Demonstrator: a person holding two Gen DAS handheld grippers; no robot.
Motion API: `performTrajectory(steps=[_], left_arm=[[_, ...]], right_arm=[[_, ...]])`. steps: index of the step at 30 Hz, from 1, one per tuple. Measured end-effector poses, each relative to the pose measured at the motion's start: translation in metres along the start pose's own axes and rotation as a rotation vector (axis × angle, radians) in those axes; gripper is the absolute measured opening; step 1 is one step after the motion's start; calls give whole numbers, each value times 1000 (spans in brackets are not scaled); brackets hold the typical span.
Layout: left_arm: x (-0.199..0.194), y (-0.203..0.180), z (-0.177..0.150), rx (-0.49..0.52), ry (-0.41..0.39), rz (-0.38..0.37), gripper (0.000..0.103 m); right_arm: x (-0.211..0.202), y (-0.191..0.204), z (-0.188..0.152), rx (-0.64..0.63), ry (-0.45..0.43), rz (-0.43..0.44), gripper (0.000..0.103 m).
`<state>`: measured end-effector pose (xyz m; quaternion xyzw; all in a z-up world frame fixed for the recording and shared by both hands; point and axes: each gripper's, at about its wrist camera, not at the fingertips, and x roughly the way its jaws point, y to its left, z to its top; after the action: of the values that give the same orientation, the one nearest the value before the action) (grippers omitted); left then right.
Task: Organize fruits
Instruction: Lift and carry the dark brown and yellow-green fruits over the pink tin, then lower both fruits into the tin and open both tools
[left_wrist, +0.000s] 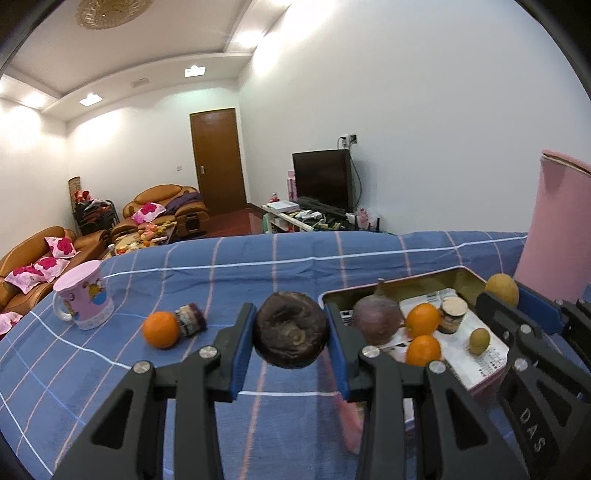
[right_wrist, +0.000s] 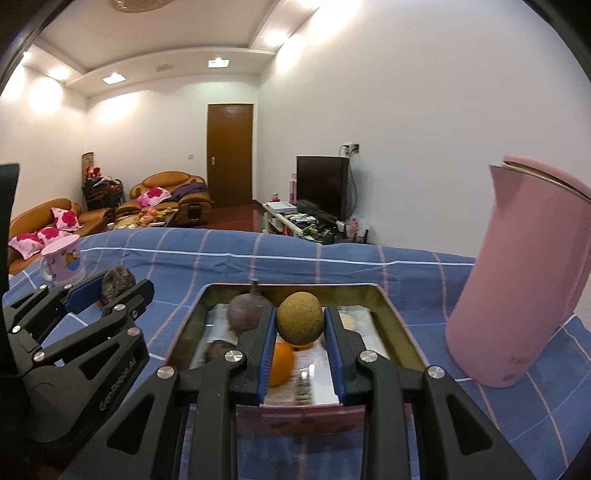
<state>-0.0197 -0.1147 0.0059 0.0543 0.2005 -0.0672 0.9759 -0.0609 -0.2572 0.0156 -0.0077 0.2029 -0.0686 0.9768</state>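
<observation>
Fruits split three ways: some in the tray (left_wrist: 476, 275), one loose on the blue plaid cloth (left_wrist: 258, 258), two carried in the grippers. Left gripper (left_wrist: 290, 334) clamped on a dark wrinkled passion fruit (left_wrist: 290, 330), held clear of the cloth, just left of the tray. Right gripper (right_wrist: 300, 321) closed on a tan-green round fruit (right_wrist: 300, 317), held above the tray's near half. In the tray: two oranges (left_wrist: 422, 320), a purple-brown fruit with stem (left_wrist: 376, 319), a small green fruit (left_wrist: 479, 340), a small jar (left_wrist: 452, 314), all resting on printed paper. Left of the tray on the cloth: one more orange (left_wrist: 161, 329) touching a tipped-over small jar (left_wrist: 191, 319); pink mug (left_wrist: 83, 297) farther left. Pink kettle (right_wrist: 524, 273) upright, right of the tray.
</observation>
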Motion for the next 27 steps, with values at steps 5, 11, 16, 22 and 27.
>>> performTrajectory(steps=[5,11,16,22,27], left_arm=[[2,-15,2,17,2,-25,39],[8,-31,7,20,-1,-66,39],[19,-44,11,-3,20,-120,39],[29,-62,16,-9,37,-163,39],[38,-64,22,-16,40,-173,39]], right_arm=[[2,-13,1,9,4,-19,28],[4,-27,4,37,5,-48,28],[7,-42,9,66,-9,-84,28],[10,-53,16,82,-44,-134,28],[18,-57,19,90,-43,-141,28]])
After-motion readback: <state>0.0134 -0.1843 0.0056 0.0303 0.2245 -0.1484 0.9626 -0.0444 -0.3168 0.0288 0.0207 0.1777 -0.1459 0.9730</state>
